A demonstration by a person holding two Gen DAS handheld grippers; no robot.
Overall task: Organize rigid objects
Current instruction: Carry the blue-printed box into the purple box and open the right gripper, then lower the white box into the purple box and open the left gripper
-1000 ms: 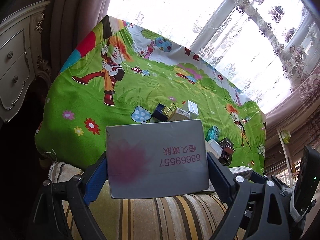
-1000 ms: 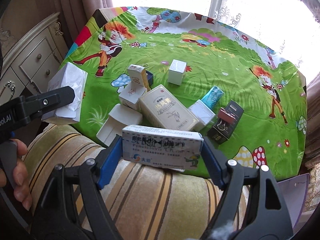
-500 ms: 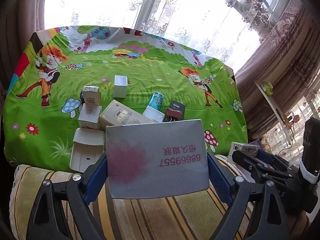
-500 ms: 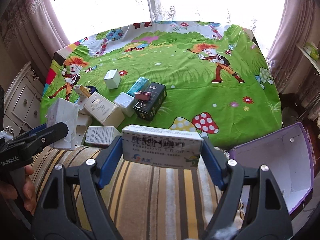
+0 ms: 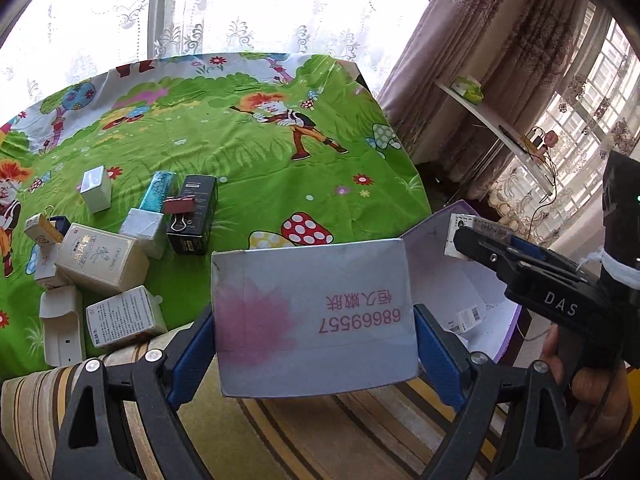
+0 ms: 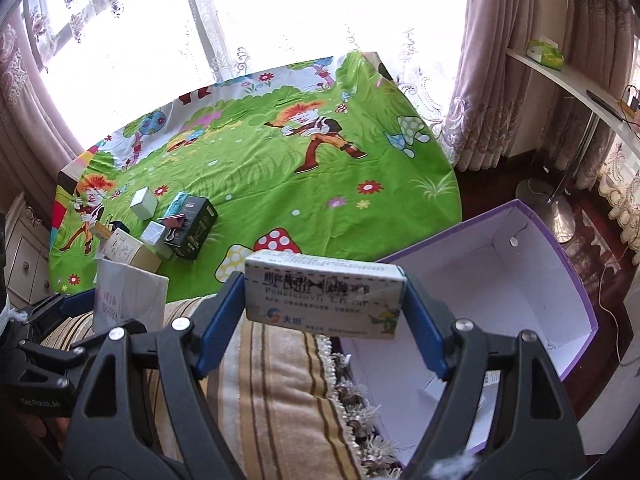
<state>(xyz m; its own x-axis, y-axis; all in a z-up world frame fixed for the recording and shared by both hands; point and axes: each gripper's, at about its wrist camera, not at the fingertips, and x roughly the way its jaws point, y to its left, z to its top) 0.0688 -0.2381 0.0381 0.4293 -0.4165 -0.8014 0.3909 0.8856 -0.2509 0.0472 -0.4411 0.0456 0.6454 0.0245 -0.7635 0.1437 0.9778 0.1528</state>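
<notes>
My left gripper (image 5: pixel 314 320) is shut on a pale grey box (image 5: pixel 312 316) with a pink stain and red digits, held above the striped cloth edge. My right gripper (image 6: pixel 324 294) is shut on a white medicine box (image 6: pixel 324 294), held at the near left edge of an open purple storage box (image 6: pixel 532 280) with a white inside. The right gripper with its box also shows in the left wrist view (image 5: pixel 476 236), over that purple box (image 5: pixel 460 288). The left gripper's box shows in the right wrist view (image 6: pixel 128 300).
A green cartoon cloth (image 5: pixel 248 152) covers the table. Several small boxes lie at its left: a black box (image 5: pixel 194 212) with a binder clip (image 5: pixel 178 210), a cream box (image 5: pixel 100 256), a white box (image 5: pixel 96 184). A striped cloth (image 6: pixel 276 392) lies below. A white shelf (image 6: pixel 568 80) stands right.
Both grippers have swung to the right with their boxes held. The purple storage box has come into view, and the right gripper now hangs over its edge.
</notes>
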